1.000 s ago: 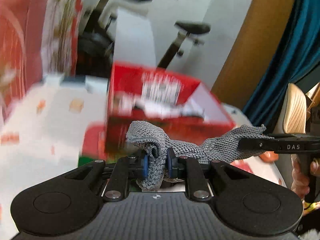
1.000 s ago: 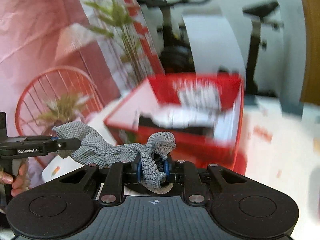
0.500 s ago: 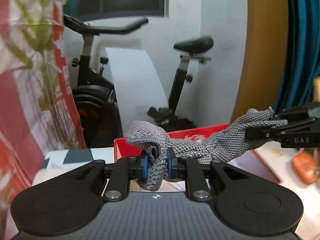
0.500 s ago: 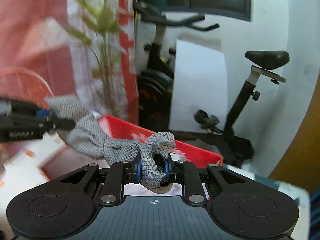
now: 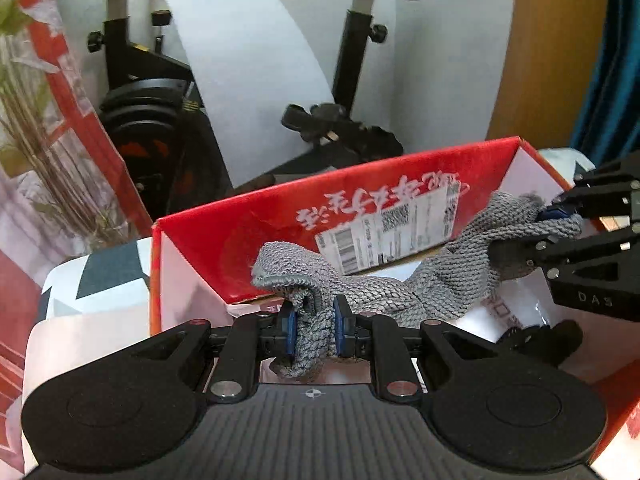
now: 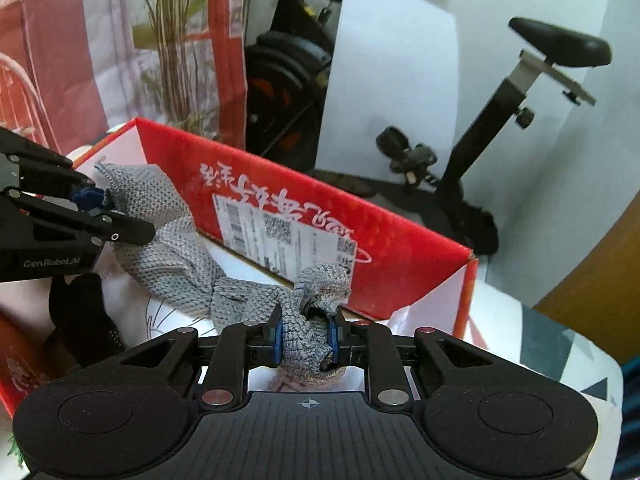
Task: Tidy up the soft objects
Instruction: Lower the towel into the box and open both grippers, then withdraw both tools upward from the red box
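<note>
In the left wrist view, the left gripper (image 5: pixel 313 330) sits at the bottom centre, its blue pads clamped on one bunched end of a grey knitted cloth (image 5: pixel 424 284); the cloth stretches toward the right edge of the frame, where the right gripper (image 5: pixel 560 220) pinches its other end; the cloth hangs over the open red box (image 5: pixel 240 240), whose far wall carries white lettering and a shipping label (image 5: pixel 392 236); an exercise bike (image 5: pixel 344 120) stands behind the box at the top of the frame.

In the right wrist view, the right gripper (image 6: pixel 306 334) at bottom centre is closed tight on a wad of the cloth (image 6: pixel 176 256); the cloth rises toward the left edge, where the left gripper (image 6: pixel 94 200) grips it; the red box (image 6: pixel 400 256) lies beneath and behind; a black item (image 6: pixel 80 320) lies in the box at lower left; a plant (image 6: pixel 176 52) stands at upper left.
</note>
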{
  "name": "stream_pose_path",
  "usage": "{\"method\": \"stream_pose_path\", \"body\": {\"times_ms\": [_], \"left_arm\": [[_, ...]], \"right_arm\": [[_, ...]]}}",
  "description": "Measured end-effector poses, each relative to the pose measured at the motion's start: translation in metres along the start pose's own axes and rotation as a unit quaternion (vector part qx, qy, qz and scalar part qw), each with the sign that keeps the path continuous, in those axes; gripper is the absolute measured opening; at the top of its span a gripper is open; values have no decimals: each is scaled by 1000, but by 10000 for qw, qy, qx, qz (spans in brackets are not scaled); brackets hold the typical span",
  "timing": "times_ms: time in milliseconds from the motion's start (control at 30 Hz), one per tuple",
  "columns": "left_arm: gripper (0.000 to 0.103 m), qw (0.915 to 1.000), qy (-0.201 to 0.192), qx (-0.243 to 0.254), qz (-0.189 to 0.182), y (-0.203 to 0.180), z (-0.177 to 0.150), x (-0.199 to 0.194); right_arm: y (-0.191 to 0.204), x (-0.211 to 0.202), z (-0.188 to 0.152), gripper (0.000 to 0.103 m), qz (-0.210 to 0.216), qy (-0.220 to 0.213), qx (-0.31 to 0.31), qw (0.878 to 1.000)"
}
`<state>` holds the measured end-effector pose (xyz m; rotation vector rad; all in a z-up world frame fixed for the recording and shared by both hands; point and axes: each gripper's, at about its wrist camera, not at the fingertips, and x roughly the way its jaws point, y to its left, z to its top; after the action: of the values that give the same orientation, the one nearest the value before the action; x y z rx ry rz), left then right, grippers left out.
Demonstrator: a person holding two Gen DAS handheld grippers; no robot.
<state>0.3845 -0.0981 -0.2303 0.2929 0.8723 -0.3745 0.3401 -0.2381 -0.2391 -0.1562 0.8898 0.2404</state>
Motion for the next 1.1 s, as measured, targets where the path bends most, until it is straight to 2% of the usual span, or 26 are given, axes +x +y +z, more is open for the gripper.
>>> {"method": "stream_pose_path", "body": {"times_ms": [333,400,433,467,500,533,567,600,700,800,867,900,933,1100], "left_arm": [[20,9988,453,150,-65,4,-7,17],[23,9987,478,169,-38,2,-5,17],[29,9987,469,187,-21,2,-4,16],[40,9988,458,192,-18,2,-3,15],[46,9989,436,177,-49,2,-3,13],[57,9989,425,115,-185,4,-3,11],[61,9987,410,58,-293,5,-3,9],[62,9985,374,1,-394,7,-3,5],[69,9988,271,-28,-414,9,-2,-6],[83,9992,59,-85,-395,13,-1,-26],[98,9990,-158,-106,-414,14,1,-43],[101,9987,-284,-111,-397,15,1,-52],[103,9983,-426,-108,-379,14,1,-63],[103,9942,-1052,55,-238,7,-13,-110]], "right_arm": [[3,24,1,19,16,648,-65,9979],[3,23,1,21,-28,655,-33,9978],[3,22,1,23,-53,646,-21,9979],[3,21,1,28,-76,625,-24,9980],[3,18,1,32,-93,583,-30,9983],[3,14,1,35,-102,498,-16,9987],[1,12,3,47,-104,442,-17,9990],[0,8,4,65,-122,401,-19,9991],[-1,-9,9,79,-157,173,-35,9997],[-4,-31,15,92,-188,-80,-19,9998],[-5,-51,16,97,-207,-329,57,9992],[-5,-60,14,100,-213,-474,131,9986],[-5,-70,12,103,-172,-618,209,9977],[1,-113,-6,103,-53,-1100,515,9926]]}}
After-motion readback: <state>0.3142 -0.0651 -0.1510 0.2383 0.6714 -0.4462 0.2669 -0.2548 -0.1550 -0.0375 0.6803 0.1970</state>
